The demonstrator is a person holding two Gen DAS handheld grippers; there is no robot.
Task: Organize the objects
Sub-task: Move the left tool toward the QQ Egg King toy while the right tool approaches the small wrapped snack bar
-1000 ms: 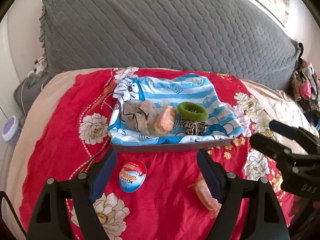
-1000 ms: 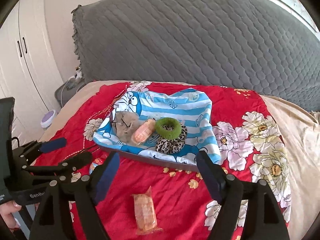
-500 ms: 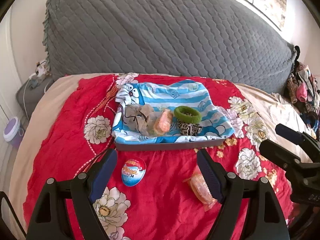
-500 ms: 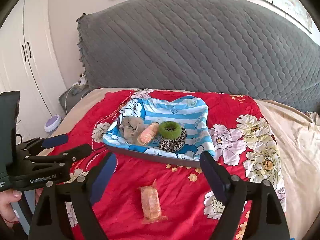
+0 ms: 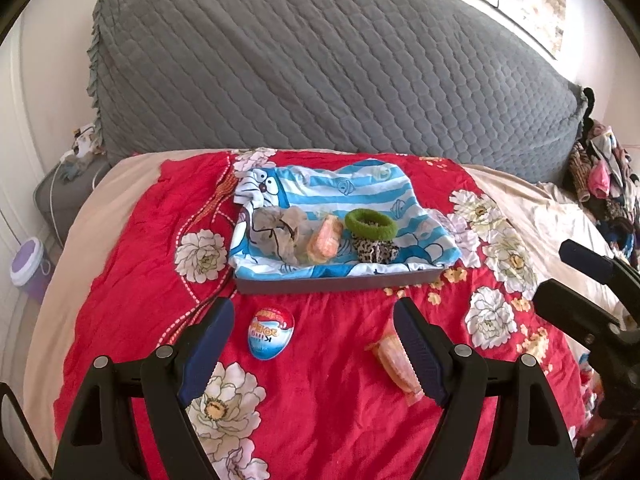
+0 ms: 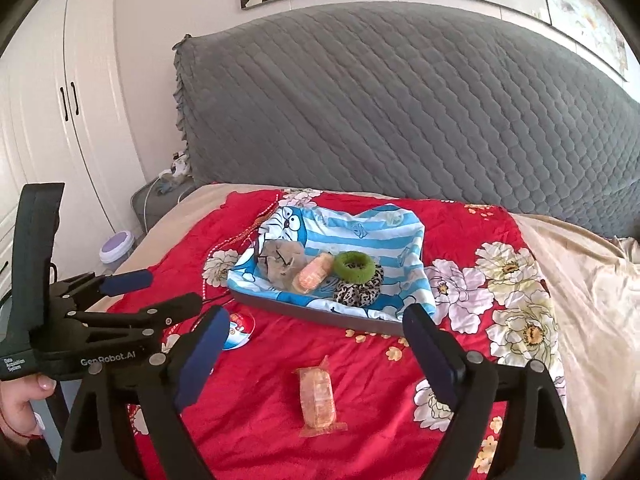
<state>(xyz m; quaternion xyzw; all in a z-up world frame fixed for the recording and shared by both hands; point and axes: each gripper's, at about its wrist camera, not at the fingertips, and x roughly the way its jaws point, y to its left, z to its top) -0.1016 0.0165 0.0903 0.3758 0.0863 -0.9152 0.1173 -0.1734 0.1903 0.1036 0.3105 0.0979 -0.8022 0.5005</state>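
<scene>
Two loose items left on the red floral bedspread [image 6: 372,408]: an orange wrapped snack [image 6: 318,398] lying flat in front of the tray, and a blue-and-white chocolate egg [image 5: 271,333] to its left, also just short of the tray's front wall. Snack also shows in the left view [image 5: 394,360], partly behind a finger of that gripper.

Tray [image 6: 320,316] is lined with a blue striped cartoon cloth [image 6: 360,236] and already holds a beige scrunchie [image 6: 280,264], a second orange snack [image 6: 314,276], and a green hair tie [image 6: 354,266] sitting on a leopard scrunchie [image 6: 360,290].

Right hand-held gripper [image 6: 316,344]: jaws opening, wide, nothing between them, held above the bed, snack lined up roughly centred below. Left hand-held gripper [image 5: 312,332]: wide open, empty, egg sits just inside its left finger.

Likely step: pick the loose snack with the right gripper. To do it well:
- come down with the fingers on the long sides of the pack; it lies roughly along the view, so little wrist roll seems needed
- wrapper is thin and crinkly, so pinch the body, not the sealed end flaps
- soft bedding will give, so press in a bit before closing and avoid catching the bedspread
- clear the tray's front wall on the carry; drop in free cloth area behind or beside the other snack
- egg is smooth and rounded and may roll; grip across its middle.
</scene>
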